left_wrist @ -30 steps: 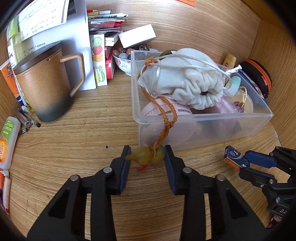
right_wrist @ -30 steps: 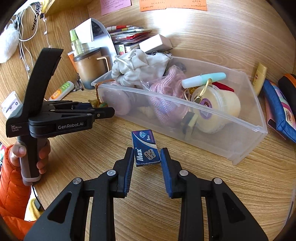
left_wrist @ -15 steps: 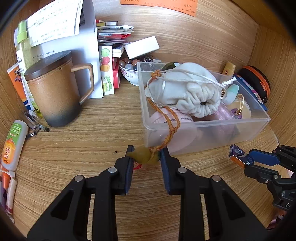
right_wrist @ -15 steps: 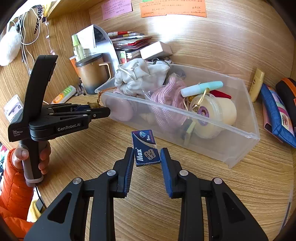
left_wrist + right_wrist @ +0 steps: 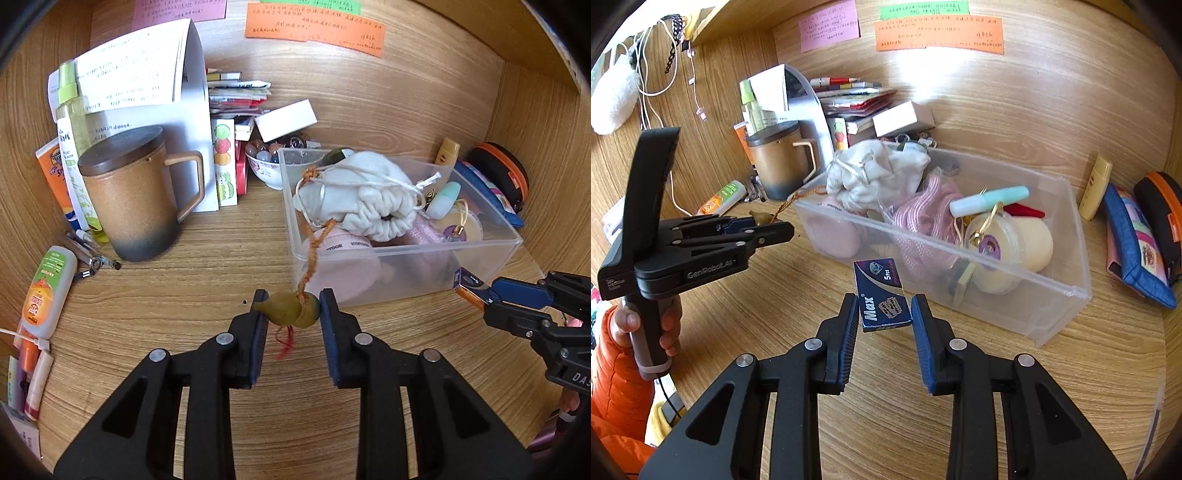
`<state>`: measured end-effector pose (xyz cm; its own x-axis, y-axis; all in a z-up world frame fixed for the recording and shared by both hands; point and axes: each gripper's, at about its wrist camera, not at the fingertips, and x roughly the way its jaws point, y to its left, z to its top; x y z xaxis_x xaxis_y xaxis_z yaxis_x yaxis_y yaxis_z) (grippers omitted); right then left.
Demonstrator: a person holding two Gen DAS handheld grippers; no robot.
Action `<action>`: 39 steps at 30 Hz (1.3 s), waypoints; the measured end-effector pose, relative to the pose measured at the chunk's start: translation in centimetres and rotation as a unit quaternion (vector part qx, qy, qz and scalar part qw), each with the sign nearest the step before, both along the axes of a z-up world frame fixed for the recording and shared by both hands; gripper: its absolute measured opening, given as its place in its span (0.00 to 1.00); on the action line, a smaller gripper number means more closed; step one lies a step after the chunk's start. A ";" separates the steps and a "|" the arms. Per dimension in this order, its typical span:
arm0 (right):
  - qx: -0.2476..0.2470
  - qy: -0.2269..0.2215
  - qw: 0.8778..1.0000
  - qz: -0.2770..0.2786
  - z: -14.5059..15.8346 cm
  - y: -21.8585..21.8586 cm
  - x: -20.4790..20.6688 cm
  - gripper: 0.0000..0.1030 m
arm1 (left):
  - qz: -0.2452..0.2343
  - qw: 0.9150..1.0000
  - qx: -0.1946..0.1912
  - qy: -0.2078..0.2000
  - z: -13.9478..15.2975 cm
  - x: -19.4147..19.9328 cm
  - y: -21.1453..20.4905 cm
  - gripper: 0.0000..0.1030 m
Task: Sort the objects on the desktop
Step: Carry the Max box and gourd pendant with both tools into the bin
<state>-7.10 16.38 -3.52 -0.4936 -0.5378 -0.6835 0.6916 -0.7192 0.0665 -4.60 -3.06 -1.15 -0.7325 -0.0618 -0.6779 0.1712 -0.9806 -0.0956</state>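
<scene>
My left gripper (image 5: 291,310) is shut on a small olive gourd charm (image 5: 291,309), held above the desk in front of the clear plastic box (image 5: 406,273). Its orange braided cord (image 5: 314,251) runs up over the box wall to a white drawstring pouch (image 5: 362,199) inside. My right gripper (image 5: 882,310) is shut on a small blue "Max" razor-blade box (image 5: 882,295), held above the desk in front of the clear box (image 5: 1052,291). The left gripper also shows in the right wrist view (image 5: 768,225), left of the box.
A brown lidded mug (image 5: 136,199), a spray bottle (image 5: 72,122), a paper stand and stacked booklets stand at the back left. A bowl of beads (image 5: 266,166) sits behind the box. A tube (image 5: 46,291) lies at the left edge. Pouches (image 5: 1134,240) lie right of the box.
Both grippers have risen and drawn back from the box, each keeping its object. The gourd's cord now stretches longer over the box wall.
</scene>
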 end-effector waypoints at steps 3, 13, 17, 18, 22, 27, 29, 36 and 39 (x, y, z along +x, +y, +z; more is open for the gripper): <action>-0.007 0.005 1.000 -0.004 0.4 0.3 0.0 0.26 | -0.003 1.000 -0.003 0.009 1.0 0.2 0.2 0.26; -0.013 0.014 1.000 -0.018 1.2 0.9 -1.0 0.26 | -0.021 0.999 -0.013 0.032 3.3 -0.9 1.1 0.26; -0.016 0.016 0.999 -0.026 1.5 1.3 -1.6 0.26 | -0.032 0.999 -0.018 0.035 3.8 -1.5 1.7 0.26; -0.017 0.016 0.999 -0.028 1.5 1.4 -1.8 0.26 | -0.034 0.999 -0.019 0.035 3.8 -1.8 1.8 0.26; -0.017 0.013 0.999 -0.037 1.6 1.5 -2.9 0.26 | -0.041 0.998 -0.021 0.031 3.8 -2.9 1.9 0.26; -0.025 -0.004 0.998 -0.048 1.4 1.4 -4.6 0.26 | -0.048 0.999 -0.012 0.023 3.4 -4.2 1.6 0.26; -0.029 -0.010 0.998 -0.050 1.2 1.1 -5.2 0.26 | -0.047 0.999 -0.009 0.019 3.2 -4.6 1.5 0.27; -0.021 -0.012 0.999 -0.041 1.0 -0.2 -6.4 0.26 | -0.052 0.999 -0.005 0.013 2.8 -6.0 0.9 0.27; -0.019 -0.012 0.999 -0.038 1.0 -0.5 -6.7 0.26 | -0.054 0.998 -0.006 0.010 2.5 -6.5 0.9 0.27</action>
